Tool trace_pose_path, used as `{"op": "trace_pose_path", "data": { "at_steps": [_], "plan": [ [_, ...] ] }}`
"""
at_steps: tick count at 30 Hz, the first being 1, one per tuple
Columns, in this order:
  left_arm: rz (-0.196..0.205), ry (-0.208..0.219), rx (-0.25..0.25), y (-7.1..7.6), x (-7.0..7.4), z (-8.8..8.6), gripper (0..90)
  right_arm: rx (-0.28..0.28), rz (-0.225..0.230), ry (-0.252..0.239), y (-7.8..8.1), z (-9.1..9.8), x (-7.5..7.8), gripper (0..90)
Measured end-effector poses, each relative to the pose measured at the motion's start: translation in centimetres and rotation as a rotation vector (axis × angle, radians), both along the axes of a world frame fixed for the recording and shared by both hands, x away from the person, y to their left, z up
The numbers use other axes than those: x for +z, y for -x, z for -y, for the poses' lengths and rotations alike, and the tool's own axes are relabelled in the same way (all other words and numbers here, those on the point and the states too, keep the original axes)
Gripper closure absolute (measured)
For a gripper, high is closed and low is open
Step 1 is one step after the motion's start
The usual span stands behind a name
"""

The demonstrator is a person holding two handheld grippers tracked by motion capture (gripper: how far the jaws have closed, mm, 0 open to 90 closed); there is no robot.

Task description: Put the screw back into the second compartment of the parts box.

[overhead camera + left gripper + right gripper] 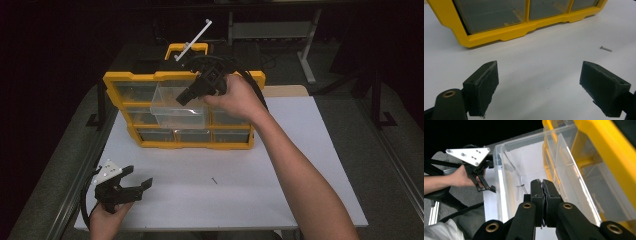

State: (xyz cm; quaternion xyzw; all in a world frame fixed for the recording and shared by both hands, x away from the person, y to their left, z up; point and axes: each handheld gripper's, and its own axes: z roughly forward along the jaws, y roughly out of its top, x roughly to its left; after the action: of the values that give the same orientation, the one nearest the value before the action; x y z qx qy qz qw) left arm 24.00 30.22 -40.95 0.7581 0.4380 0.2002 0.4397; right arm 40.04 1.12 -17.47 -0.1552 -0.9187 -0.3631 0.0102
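Screw (524,187) pinched at the tips of the fully closed right gripper (543,185), poised over the pulled-out clear drawer (509,165) of the yellow organizer (150,76), presumably for dropping in; left gripper (539,82), spread wide, idles above the table (544,62) near a second screw (605,48).

Screw (518,192) in pulled-out drawer (506,165)

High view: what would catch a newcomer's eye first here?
The yellow organiser standing at the table's far side, with one clear drawer pulled out towards the person. The right tongs, jaws shut, are poised over that drawer, and a screw lies inside it. Nearer, the left tongs sit open above the white tabletop, with another small screw lying loose.
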Motion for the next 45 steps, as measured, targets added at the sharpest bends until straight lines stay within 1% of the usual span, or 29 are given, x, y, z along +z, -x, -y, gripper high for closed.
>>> {"op": "trace_pose_path", "data": {
  "at_steps": [3,5,6,9,10,11,12,15,20,21,22,23,24,26,29,31,32,34,35,36,38,40,41,42,43,45],
  "plan": [
    [-0.001,-0.006,-0.002,0.0,0.0,-0.1,14.8,0.003,-0.012,-0.002,-0.1,-0.2,-0.3,86.5],
    [-0.004,-0.010,-0.001,0.0,0.1,-0.1,14.8,-0.001,-0.004,-0.003,-0.1,-0.3,-0.5,85.4],
    [-0.003,-0.007,0.000,0.0,0.1,-0.1,14.8,-0.007,-0.003,-0.002,-0.1,-0.3,-0.5,82.6],
    [-0.002,0.000,0.003,0.0,0.0,-0.1,14.8,-0.009,0.002,-0.007,-0.1,-0.2,-0.4,79.7],
    [-0.001,0.007,0.006,0.0,0.0,0.0,14.8,-0.007,0.002,-0.008,-0.1,-0.2,-0.4,79.5],
    [-0.001,0.001,0.003,0.0,0.1,-0.1,14.8,-0.008,0.003,-0.008,0.0,-0.1,-0.4,79.3],
    [-0.002,0.000,0.003,0.0,0.1,-0.1,14.8,-0.007,0.012,-0.013,-0.1,-0.1,-0.4,78.9],
    [-0.002,0.003,0.004,0.0,0.0,0.0,14.8,-0.017,0.013,-0.028,0.1,0.3,-0.1,78.5],
    [-0.011,-0.012,-0.001,0.0,0.1,-0.1,14.8,-0.028,0.038,-0.054,0.5,1.8,0.9,77.0],
    [-0.009,-0.002,0.003,0.0,0.1,0.0,14.8,-0.041,0.038,-0.054,0.7,2.1,1.2,76.6],
    [-0.009,0.007,0.007,0.1,0.1,0.1,14.8,-0.034,0.049,-0.064,0.8,2.4,1.4,76.5],
    [-0.009,0.004,0.005,0.0,0.1,0.1,14.8,-0.036,0.055,-0.066,0.9,2.8,1.6,76.2],
    [-0.001,0.018,0.010,0.0,0.0,0.2,14.8,-0.044,0.054,-0.066,1.2,3.2,1.8,75.8],
    [-0.001,0.020,0.011,0.0,0.0,0.2,14.8,-0.045,0.062,-0.069,1.5,3.9,2.2,75.2],
    [-0.001,0.021,0.012,0.0,0.0,0.2,14.8,-0.053,0.082,-0.084,2.1,5.5,2.8,74.5],
    [-0.003,-0.003,0.002,0.0,0.0,0.1,14.8,-0.059,0.086,-0.099,2.5,6.5,3.1,73.8],
    [0.001,0.005,0.004,0.0,0.0,0.2,14.8,-0.062,0.089,-0.103,2.7,6.8,3.2,73.6],
    [-0.002,0.005,0.006,0.0,0.0,0.2,14.8,-0.069,0.091,-0.108,3.3,7.8,3.2,72.3],
    [-0.002,0.005,0.006,0.0,0.0,0.2,14.8,-0.072,0.095,-0.107,3.5,8.4,3.0,71.7],
    [0.001,0.007,0.007,0.0,-0.1,0.3,14.8,-0.084,0.082,-0.106,3.8,8.7,2.9,71.2],
    [-0.012,-0.011,0.001,0.0,0.0,0.2,14.8,-0.091,0.079,-0.096,4.0,9.4,2.1,69.3],
    [-0.012,-0.006,0.003,0.0,0.0,0.3,14.8,-0.093,0.071,-0.093,4.3,9.9,1.0,68.0],
    [-0.011,-0.008,0.001,0.0,0.0,0.3,14.8,-0.088,0.081,-0.087,4.4,10.2,0.3,67.7],
    [-0.007,-0.004,0.002,-0.1,0.0,0.4,14.8,-0.087,0.081,-0.083,4.5,10.4,-0.4,67.2],
    [-0.004,0.007,0.006,-0.1,-0.1,0.5,14.8,-0.089,0.078,-0.077,4.6,10.6,-1.1,66.9],
    [-0.006,0.002,0.005,-0.1,-0.1,0.5,14.8,-0.099,0.063,-0.075,4.8,11.0,-2.5,66.6]
  ]
}}
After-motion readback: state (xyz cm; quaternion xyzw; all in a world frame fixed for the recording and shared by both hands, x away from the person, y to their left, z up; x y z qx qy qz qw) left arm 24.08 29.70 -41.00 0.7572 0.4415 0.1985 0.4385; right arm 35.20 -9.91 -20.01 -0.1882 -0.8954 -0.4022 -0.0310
